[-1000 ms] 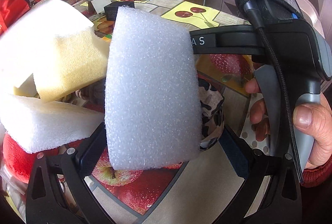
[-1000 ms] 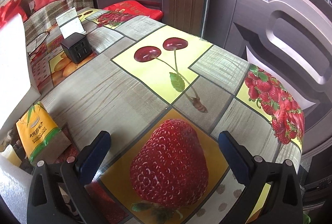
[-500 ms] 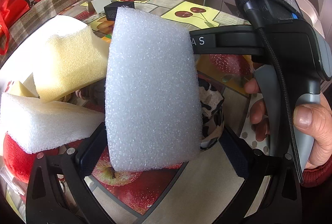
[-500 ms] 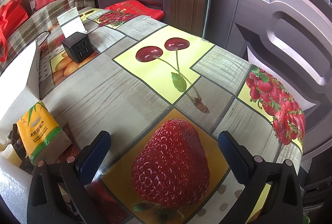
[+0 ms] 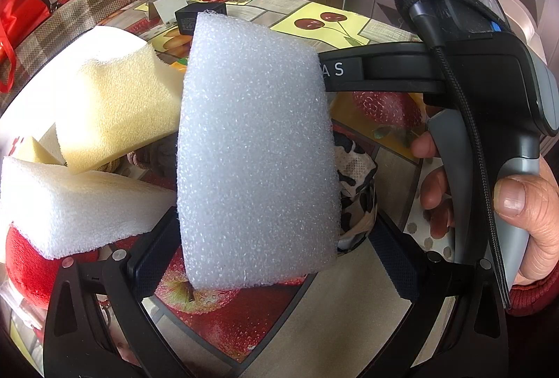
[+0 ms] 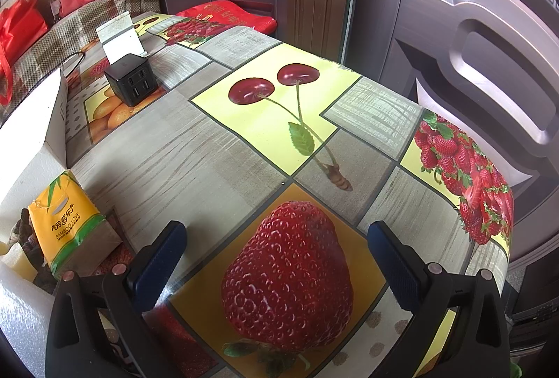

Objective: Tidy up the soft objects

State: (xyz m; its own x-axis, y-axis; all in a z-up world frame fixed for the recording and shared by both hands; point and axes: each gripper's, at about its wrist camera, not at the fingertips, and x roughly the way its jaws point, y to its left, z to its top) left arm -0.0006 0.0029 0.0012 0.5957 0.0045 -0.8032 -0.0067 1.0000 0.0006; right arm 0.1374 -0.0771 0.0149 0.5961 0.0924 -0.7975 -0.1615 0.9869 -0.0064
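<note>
In the left wrist view a tall white foam block [image 5: 255,154] stands between the jaws of my left gripper [image 5: 276,252]; the jaws are wide apart and only the left pad is near its edge. To its left lie a yellow sponge [image 5: 118,105], a white foam wedge [image 5: 77,206] and a red plush thing [image 5: 24,262]. A leopard-print cloth [image 5: 356,192] shows behind the block. My right gripper [image 6: 276,259] is open and empty above the strawberry print; its body [image 5: 489,63] shows at the right of the left wrist view.
The table [image 6: 195,161] has a fruit-print cover. A black charger cube [image 6: 131,84] and a white card stand [image 6: 120,38] sit at the far left. A yellow tissue pack [image 6: 66,227] and a white box wall [image 6: 52,119] are at the left. Doors stand behind.
The piled foam and sponge at the left have shifted slightly lower and left in the left wrist view. The right gripper has drifted a little; both grippers stay open.
</note>
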